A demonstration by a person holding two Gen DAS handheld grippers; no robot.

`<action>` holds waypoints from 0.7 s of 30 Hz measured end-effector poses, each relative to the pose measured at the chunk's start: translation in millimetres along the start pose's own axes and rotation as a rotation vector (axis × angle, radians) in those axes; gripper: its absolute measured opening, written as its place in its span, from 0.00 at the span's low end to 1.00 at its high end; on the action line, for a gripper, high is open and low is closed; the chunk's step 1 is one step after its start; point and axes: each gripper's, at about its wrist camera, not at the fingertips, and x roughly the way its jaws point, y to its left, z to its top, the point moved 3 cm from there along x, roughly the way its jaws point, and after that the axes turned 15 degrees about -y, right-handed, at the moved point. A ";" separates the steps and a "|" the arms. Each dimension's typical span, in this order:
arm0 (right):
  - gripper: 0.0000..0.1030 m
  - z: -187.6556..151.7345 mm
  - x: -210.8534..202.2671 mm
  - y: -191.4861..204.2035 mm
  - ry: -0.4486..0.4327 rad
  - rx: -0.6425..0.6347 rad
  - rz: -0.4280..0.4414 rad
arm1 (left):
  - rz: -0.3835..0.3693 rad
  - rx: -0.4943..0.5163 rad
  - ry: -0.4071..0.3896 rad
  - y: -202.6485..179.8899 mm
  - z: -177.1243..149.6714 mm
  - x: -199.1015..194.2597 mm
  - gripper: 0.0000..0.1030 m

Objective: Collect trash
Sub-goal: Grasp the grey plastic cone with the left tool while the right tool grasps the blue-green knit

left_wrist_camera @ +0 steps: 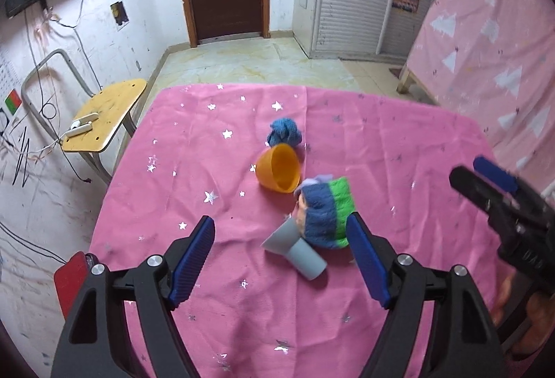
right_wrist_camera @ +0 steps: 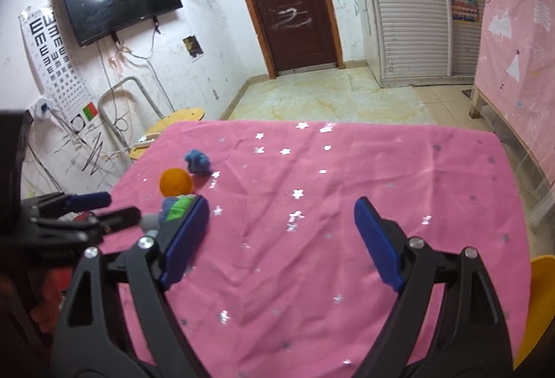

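Left claw (left_wrist_camera: 281, 260) spread open above the table (left_wrist_camera: 208, 142), nothing pressed between its blue pads; a grey funnel-shaped tube (left_wrist_camera: 295, 251) and a knitted blue-and-green doll (left_wrist_camera: 324, 213) lying between them at lower centre, touching each other. Orange cup (left_wrist_camera: 277, 171) tipped on its side just above the doll at frame centre, mouth facing lower right. Crumpled blue cloth (left_wrist_camera: 284, 132) just beyond the cup. Right claw (right_wrist_camera: 281, 239) likewise open, only bare pink star-patterned cloth between its pads; same items seen at centre left of its view, beside its left pad. Yellow stool (left_wrist_camera: 107, 114) at left beside the table.
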 end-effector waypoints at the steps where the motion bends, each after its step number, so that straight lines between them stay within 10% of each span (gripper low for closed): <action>1: 0.80 0.1 2.9 3.5 0.004 -0.005 0.002 | -0.009 0.006 0.008 0.2 -2.8 2.6 0.68; 21: 0.80 -4.7 35.3 40.8 0.077 -0.020 0.054 | -0.172 0.048 0.048 -7.2 -31.3 38.3 0.58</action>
